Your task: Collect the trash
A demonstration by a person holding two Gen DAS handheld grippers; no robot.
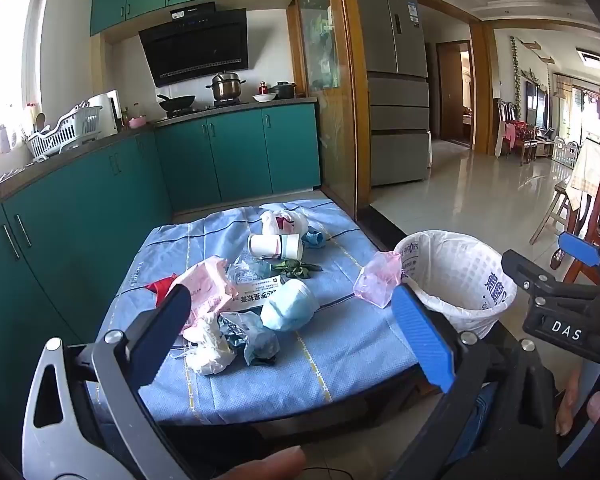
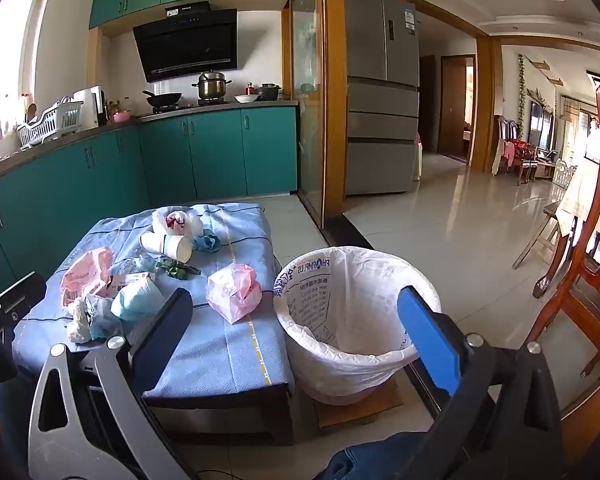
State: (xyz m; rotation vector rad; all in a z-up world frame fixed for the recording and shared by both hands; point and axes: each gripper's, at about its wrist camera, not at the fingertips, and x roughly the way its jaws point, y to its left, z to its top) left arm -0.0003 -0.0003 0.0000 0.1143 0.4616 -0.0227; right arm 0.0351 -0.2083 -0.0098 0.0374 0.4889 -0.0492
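Observation:
Trash lies on a low table under a blue cloth: a pale blue crumpled wad, a pink plastic bag near the right edge, another pink bag, white paper cups, green scraps and crumpled wrappers. A white-lined bin stands right of the table. My left gripper is open and empty above the table's near edge. My right gripper is open and empty, near the bin. The pink bag also shows in the right wrist view.
Teal kitchen cabinets run along the left and back. A glass sliding door and a grey fridge stand behind. A wooden chair is at the right. The bin sits on a wooden board on tiled floor.

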